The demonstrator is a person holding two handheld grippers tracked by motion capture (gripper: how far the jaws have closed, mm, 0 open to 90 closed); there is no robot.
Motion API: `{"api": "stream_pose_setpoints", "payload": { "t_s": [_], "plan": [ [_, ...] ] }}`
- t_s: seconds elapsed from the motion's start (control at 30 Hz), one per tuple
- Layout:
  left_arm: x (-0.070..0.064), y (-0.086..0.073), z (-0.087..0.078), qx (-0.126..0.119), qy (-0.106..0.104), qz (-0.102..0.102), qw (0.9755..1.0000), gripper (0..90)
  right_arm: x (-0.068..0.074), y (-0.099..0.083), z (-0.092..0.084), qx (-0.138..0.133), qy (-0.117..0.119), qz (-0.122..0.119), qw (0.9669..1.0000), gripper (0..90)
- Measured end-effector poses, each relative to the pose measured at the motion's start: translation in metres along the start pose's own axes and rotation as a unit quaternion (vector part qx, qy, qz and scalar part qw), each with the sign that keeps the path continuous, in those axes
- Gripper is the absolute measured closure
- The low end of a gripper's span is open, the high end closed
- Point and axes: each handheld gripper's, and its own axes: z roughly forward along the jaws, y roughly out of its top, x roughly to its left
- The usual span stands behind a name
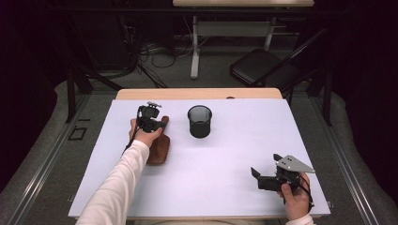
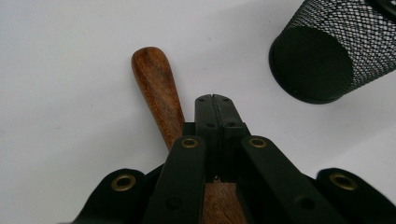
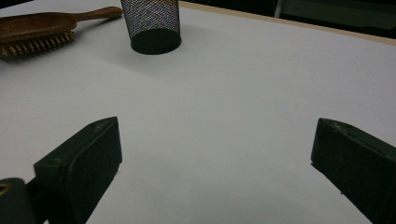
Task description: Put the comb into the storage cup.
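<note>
My left forearm and hand cover much of the wooden hairbrush (image 1: 158, 149) in the high view; what I can see there is part of its brown head beside my sleeve, at about nine o'clock from the black mesh cup (image 1: 200, 121). In the left gripper view the brush handle (image 2: 156, 88) runs out from under my jaws toward eleven o'clock, its lower part hidden behind the linkage, and the cup is cut off by the frame at two o'clock. The bristles are plain from the right gripper view (the brush (image 3: 42, 28) lies on its side there, cut off at the left edge).

My left hand-held gripper (image 1: 151, 123) hangs over the handle with jaws pressed together and nothing between them; the tips sit just right of the wood, and I cannot tell whether they touch it. My left arm stretches from six o'clock up toward eleven across the white bench (image 1: 234, 154).

My right hand-held gripper (image 1: 263, 178) rests low near the bench's four o'clock corner, pointing toward nine o'clock, jaws spread wide over bare surface.
</note>
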Motion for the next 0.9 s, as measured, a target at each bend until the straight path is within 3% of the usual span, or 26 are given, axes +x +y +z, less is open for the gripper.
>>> {"api": "stream_pose_setpoints", "payload": {
  "t_s": [0.2,0.27,0.7,0.9],
  "plan": [
    [0.005,0.0,0.012,0.006,0.006,-0.001,1.0,90.0,0.001,0.0,0.001,0.004,0.004,-0.001,1.0,2.9],
    [0.005,0.0,0.016,0.015,0.014,0.009,0.9998,90.0,0.001,0.0,0.001,0.003,0.006,-0.003,1.0,2.9],
    [0.001,0.005,0.032,0.046,0.015,0.032,0.9983,90.0,0.002,-0.001,0.003,0.005,0.011,-0.005,0.9999,4.1],
    [0.004,0.007,0.037,0.063,0.02,0.031,0.9973,90.0,0.003,-0.002,0.003,0.004,0.011,-0.006,0.9999,4.7]
  ]
}}
